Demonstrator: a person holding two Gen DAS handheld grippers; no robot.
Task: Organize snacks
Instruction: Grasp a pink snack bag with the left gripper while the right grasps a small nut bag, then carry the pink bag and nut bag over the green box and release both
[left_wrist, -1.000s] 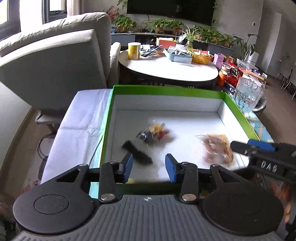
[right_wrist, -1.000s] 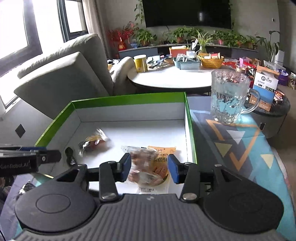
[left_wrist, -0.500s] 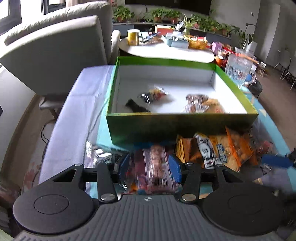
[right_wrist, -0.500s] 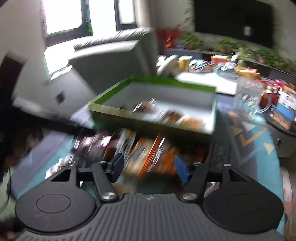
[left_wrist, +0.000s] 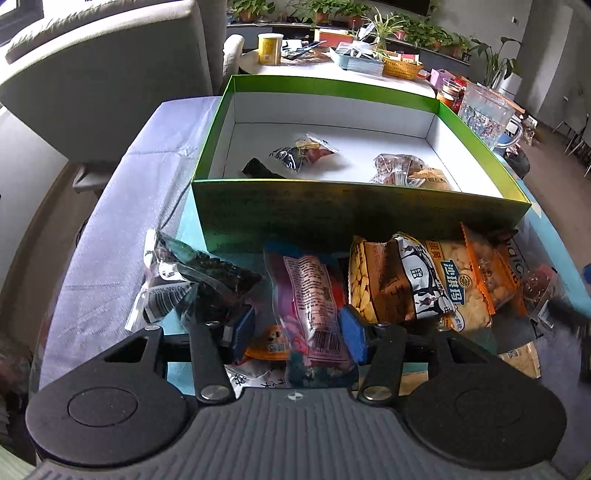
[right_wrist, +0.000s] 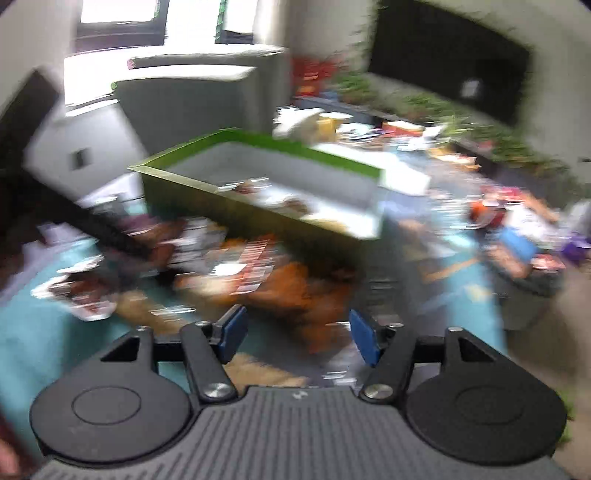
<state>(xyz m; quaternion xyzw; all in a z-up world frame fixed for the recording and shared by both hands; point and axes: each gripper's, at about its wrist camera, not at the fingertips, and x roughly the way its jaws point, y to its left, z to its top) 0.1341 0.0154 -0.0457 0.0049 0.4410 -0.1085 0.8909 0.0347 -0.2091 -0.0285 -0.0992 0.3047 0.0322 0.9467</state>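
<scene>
A green box (left_wrist: 354, 218) with a white inside holds a black pack (left_wrist: 260, 169), a dark twisted pack (left_wrist: 303, 153) and a clear pack of brown snacks (left_wrist: 400, 170). In front of the box lies a heap of snack packs. My left gripper (left_wrist: 297, 330) hangs low over the heap, its jaws opening, with a pink pack (left_wrist: 312, 295) lying between the fingers and not squeezed. The right wrist view is badly blurred. There my right gripper (right_wrist: 298, 336) is also opening over orange packs (right_wrist: 291, 284), with nothing gripped between its blue pads.
A dark clear bag (left_wrist: 195, 280), a peanut pack (left_wrist: 369, 288) and an orange pack (left_wrist: 491, 273) crowd the heap. A glass jug (left_wrist: 484, 110) stands right of the box. A grey armchair (left_wrist: 107, 70) and a cluttered round table (left_wrist: 332, 66) lie behind.
Both grippers have drawn back from inside the box to the heap of packs in front of it. Both pairs of jaws stand wider. The packs they hovered over stay in the box.
</scene>
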